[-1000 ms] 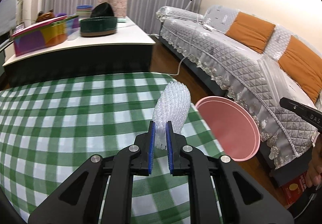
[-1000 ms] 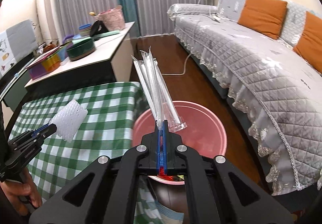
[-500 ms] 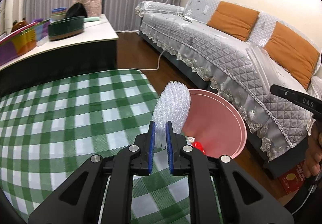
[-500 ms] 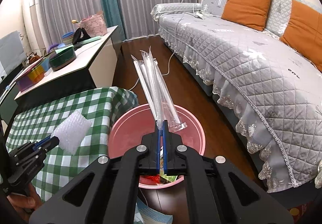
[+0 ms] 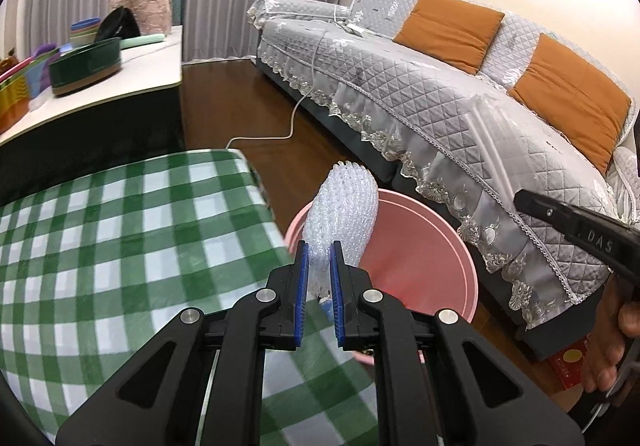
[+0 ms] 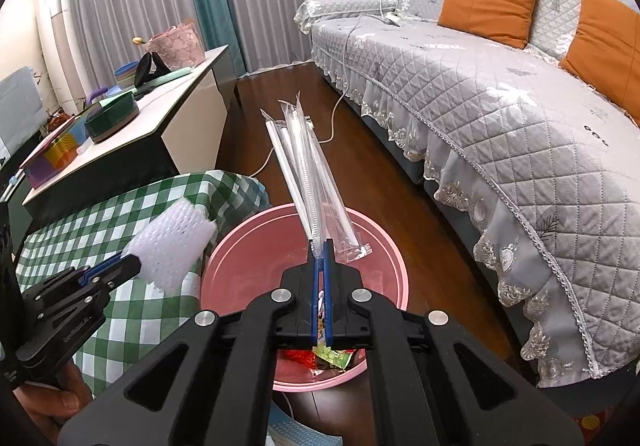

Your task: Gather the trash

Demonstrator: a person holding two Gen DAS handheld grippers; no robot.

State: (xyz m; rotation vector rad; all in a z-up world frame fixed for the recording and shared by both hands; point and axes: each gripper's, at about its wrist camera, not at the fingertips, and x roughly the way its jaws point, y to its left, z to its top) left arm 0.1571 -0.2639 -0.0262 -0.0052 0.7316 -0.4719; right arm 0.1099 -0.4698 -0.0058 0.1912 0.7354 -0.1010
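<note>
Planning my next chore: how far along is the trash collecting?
Done: wrappers already lie in the pink bin. In hand: the left tool grips foam netting, the right tool wrapped straws; both near the bin. Left: dropping both in.

white foam net point(image 5: 340, 217) upright over pink bin point(image 5: 440, 246) rim | clear straw packets point(image 6: 308, 173) slanting above bin, wrappers inside

Pink bin point(image 6: 256, 230), green-checked tablecloth point(image 5: 100, 246)
</note>
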